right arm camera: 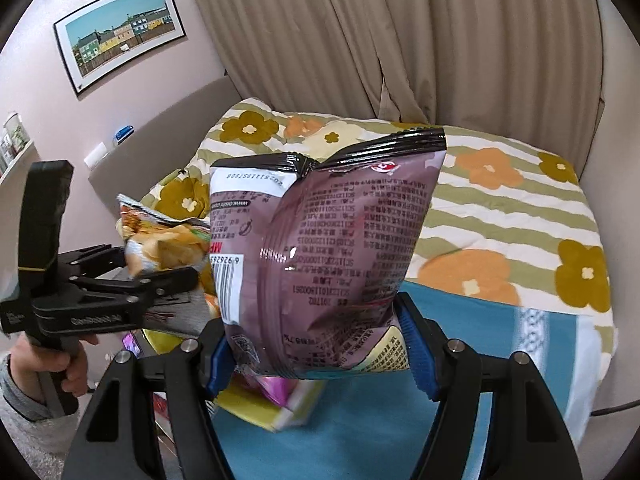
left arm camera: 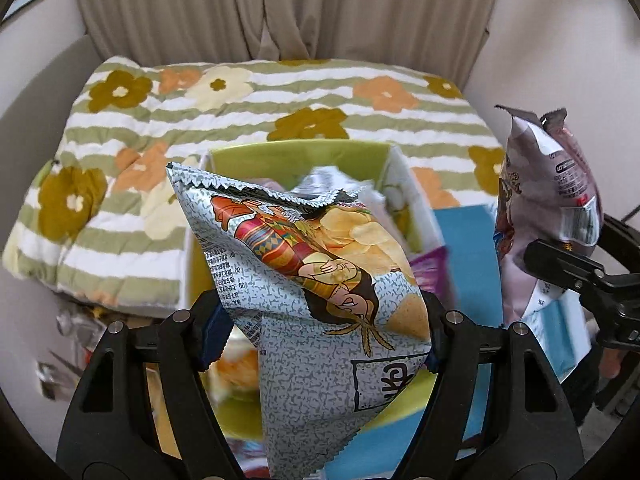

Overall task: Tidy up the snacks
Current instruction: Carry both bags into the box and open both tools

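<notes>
We hold a grey chip bag [left arm camera: 320,280] in the left gripper [left arm camera: 324,332], directly above the green box [left arm camera: 296,152]; right gripper [right arm camera: 316,344] clamps a purple bag [right arm camera: 332,248], well aside

Beige curtain [right arm camera: 360,32], pinkish wall [right arm camera: 36,92], framed picture [right arm camera: 120,28]

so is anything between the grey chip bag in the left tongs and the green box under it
Nothing visible blocks the way. The grey chip bag hangs in the left tongs above the green box, whose top is open. Other snack packets already lie inside it.
</notes>
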A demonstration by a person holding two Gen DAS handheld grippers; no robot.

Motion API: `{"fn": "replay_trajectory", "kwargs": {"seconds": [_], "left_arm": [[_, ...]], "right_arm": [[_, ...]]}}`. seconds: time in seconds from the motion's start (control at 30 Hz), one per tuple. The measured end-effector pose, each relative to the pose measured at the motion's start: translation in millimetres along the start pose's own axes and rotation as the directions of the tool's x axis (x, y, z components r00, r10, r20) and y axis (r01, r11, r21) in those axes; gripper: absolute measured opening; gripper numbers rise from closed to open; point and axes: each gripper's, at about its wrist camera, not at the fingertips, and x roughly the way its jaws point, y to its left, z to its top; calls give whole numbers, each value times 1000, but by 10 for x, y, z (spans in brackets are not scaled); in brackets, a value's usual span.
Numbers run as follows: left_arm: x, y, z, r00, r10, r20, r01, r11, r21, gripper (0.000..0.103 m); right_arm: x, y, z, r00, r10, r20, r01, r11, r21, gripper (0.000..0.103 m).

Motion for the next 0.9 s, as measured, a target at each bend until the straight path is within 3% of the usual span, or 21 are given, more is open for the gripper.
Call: {"fn": "replay_trajectory", "kwargs": {"seconds": [0.03, 0.07, 0.1, 0.13, 0.43, 0.77, 0.87, 0.9], "left_arm": [[51, 40, 8, 1000, -12, -11, 12, 1000, 10, 72], [109, 83, 16, 999, -24, -21, 25, 1000, 20, 81], [183, 126, 20, 999, -26, -35, 27, 999, 36, 99], [227, 145, 14, 999, -22, -37, 24, 998, 50, 102], [204, 360, -251, 994, -96, -43, 98, 994, 48, 102], [60, 542, -298, 996, -90, -15, 91, 994, 63, 102], [76, 599, -334, 996, -83, -28, 85, 994, 71, 102], [75, 610, -346, 997, -79, -26, 80, 994, 77, 102]], "right_arm": [[68, 54, 18, 1000, -5, -6, 5, 1000, 11, 67], [137, 107, 30, 1000, -11, -14, 11, 1000, 25, 67], [201, 156, 36, 1000, -17, -23, 18, 999, 41, 67], [232, 183, 41, 999, -23, -27, 24, 998, 51, 67], [388, 396, 110, 994, -90, -69, 97, 990, 99, 67], [701, 609, 358, 983, -129, -130, 140, 987, 79, 69], [854, 695, 369, 981, -133, -142, 142, 988, 55, 76], [879, 718, 362, 981, -134, -137, 143, 988, 57, 88]]}}
